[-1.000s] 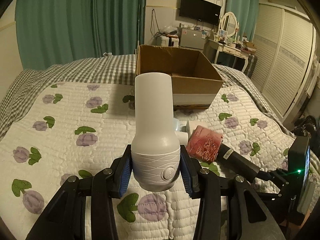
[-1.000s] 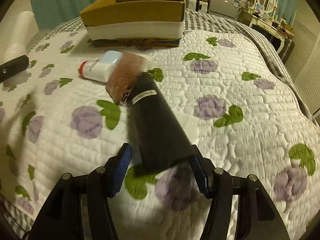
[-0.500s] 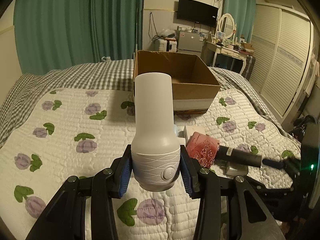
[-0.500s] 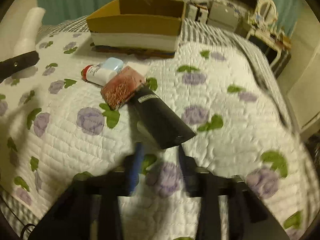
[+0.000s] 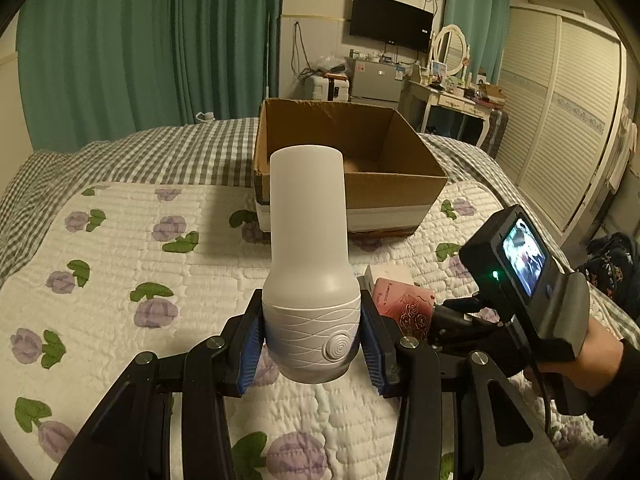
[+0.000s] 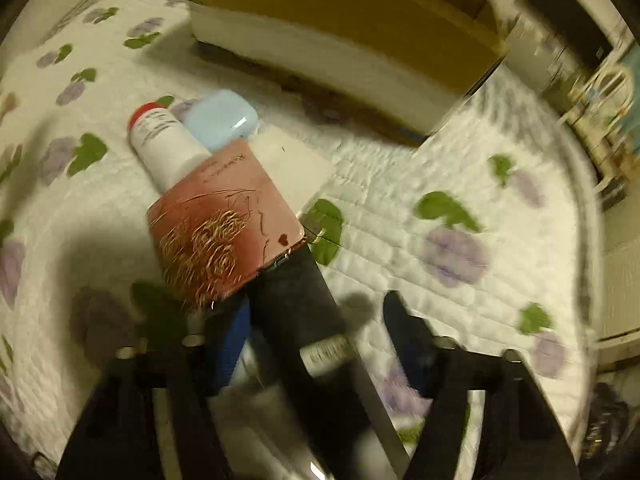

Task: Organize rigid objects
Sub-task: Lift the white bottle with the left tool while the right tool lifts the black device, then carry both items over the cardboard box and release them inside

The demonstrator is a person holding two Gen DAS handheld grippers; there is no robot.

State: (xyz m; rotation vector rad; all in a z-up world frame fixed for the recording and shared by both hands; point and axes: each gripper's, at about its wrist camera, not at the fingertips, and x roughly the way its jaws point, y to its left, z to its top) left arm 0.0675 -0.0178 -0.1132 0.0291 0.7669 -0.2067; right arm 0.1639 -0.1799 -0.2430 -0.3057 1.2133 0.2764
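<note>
Both jaws differ: left gripper (image 5: 311, 346) clamps an unlabelled white bottle (image 5: 308, 256); right gripper (image 6: 316, 344) gapes.

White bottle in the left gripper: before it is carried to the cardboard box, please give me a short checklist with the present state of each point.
1. Grip: the left gripper is shut on the white bottle, pads on both sides of its base. Ok.
2. Bottle pose: upright between the fingers. Ok.
3. Cardboard box: open on top, and the part of its floor that shows is bare. Ok.
4. Path to the box: only quilt shows ahead of the bottle. Ok.
5. Right gripper: low beside the left one, open around the black box, the picture blurred. Whether it stays clear: cannot tell.
6. Pink box lying on the black box: may shift. Cannot tell.
</note>
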